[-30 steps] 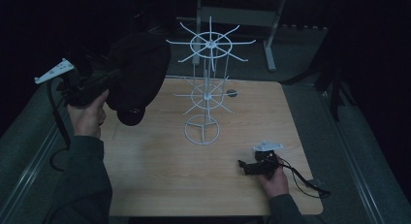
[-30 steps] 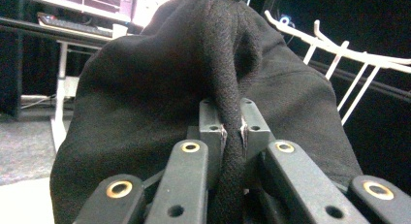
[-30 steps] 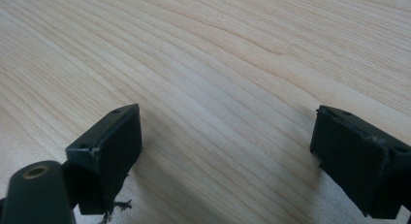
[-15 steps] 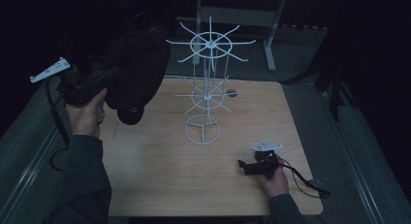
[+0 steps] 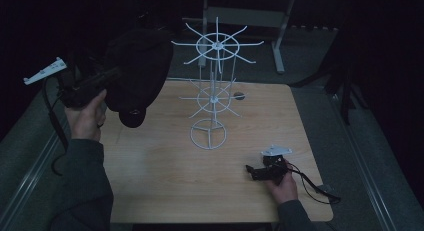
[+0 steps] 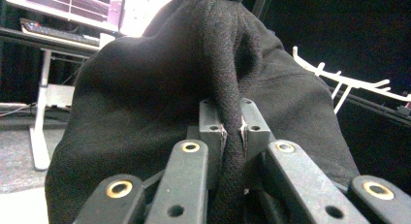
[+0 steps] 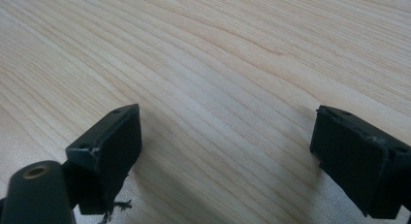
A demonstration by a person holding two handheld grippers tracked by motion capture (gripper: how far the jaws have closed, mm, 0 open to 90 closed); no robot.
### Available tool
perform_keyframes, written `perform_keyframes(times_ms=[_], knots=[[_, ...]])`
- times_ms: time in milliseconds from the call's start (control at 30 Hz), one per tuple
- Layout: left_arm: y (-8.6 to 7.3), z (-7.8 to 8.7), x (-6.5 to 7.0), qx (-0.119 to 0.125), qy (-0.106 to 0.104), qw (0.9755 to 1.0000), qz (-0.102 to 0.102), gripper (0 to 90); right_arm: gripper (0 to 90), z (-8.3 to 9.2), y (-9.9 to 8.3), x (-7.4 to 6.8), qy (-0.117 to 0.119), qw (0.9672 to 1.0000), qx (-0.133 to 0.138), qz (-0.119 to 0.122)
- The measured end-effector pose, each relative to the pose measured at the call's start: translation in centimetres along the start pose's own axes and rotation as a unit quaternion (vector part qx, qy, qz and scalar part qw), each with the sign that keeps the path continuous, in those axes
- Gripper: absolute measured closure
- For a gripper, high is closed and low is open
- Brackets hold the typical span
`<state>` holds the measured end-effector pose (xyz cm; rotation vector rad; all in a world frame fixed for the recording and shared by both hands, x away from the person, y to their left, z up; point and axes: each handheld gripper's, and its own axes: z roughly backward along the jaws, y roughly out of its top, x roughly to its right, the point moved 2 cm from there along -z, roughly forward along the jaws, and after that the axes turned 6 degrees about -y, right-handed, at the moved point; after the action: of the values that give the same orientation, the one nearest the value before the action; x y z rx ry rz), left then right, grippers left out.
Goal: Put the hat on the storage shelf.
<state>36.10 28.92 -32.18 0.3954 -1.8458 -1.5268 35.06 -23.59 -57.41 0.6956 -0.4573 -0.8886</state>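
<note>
Left hand-held gripper [image 6: 231, 132] pinching a fold of a black hat [image 6: 160, 112], pads pressed together on the cloth. In the high view, same left hand-held gripper [image 5: 112, 76] held up in the air past the left edge of the desk [image 5: 150, 161], level, with hat [image 5: 137, 73] hanging from it, opening of the hat turned down toward the desk. Hat just beside the upper ring of a white wire rack [image 5: 212, 91]; touching or not, cannot tell. Rack standing upright near the middle of the desk, two tiers of spokes, round base on the wood.

Right hand-held gripper [image 5: 262, 172] resting low at the right front part of the desk, well apart from rack and hat. In its own view, right hand-held gripper [image 7: 228, 151] spread wide, only bare wood between the pads.
</note>
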Motion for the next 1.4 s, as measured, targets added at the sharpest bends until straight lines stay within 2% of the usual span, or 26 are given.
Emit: perform_keyframes(times_ms=[467, 1400], knots=[[0.5, 0.4, 0.1, 0.023, -0.018, 0.9995, 0.008, 84.6, 10.9, 0.0, 0.0, 0.0, 0.000, 1.0000, -0.001, -0.001], [1.3, 1.1, 1.1, 0.054, -0.054, 0.9971, 0.005, 84.6, 10.9, 0.0, 0.0, 0.0, 0.000, 1.0000, -0.001, -0.001]])
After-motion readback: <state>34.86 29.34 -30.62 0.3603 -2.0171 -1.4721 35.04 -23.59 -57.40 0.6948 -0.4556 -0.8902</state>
